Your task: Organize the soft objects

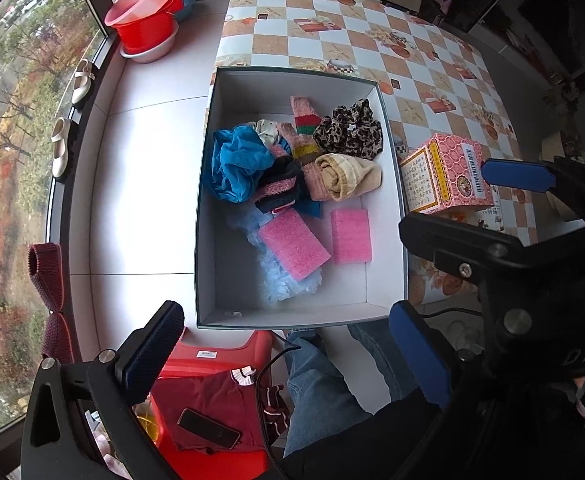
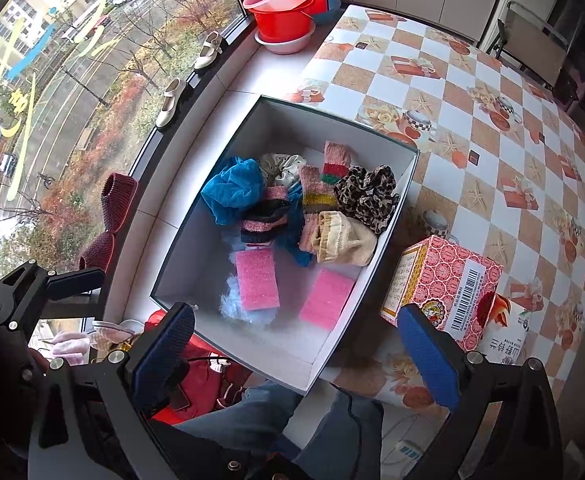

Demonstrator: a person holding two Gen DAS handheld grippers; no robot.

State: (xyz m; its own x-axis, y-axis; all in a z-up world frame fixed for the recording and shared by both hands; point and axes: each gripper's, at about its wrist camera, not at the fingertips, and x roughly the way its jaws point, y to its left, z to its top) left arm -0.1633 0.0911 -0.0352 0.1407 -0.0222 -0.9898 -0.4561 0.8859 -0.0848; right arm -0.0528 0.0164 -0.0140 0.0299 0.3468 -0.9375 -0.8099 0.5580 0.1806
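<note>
A white open box (image 1: 206, 216) (image 2: 366, 280) sits at the table's near left corner. It holds two pink sponges (image 1: 294, 243) (image 2: 257, 280), a blue cloth (image 1: 236, 162) (image 2: 234, 188), a leopard scrunchie (image 1: 350, 130) (image 2: 368, 194), a beige sock (image 1: 350, 178) (image 2: 346, 240), striped knit socks (image 1: 304, 118) and light blue fluff (image 1: 288, 284). My left gripper (image 1: 288, 356) is open and empty, held above the box's near edge. My right gripper (image 2: 298, 356) is open and empty, also near that edge. The right gripper also shows in the left wrist view (image 1: 472, 248).
A pink patterned carton (image 1: 446, 178) (image 2: 448, 286) stands right of the box on the checkered tablecloth (image 2: 492, 120). Red and pink basins (image 1: 148, 16) (image 2: 288, 8) sit by the window. A red stool (image 1: 216, 400) with a phone (image 1: 209, 429) is below. Shoes (image 1: 60, 146) line the sill.
</note>
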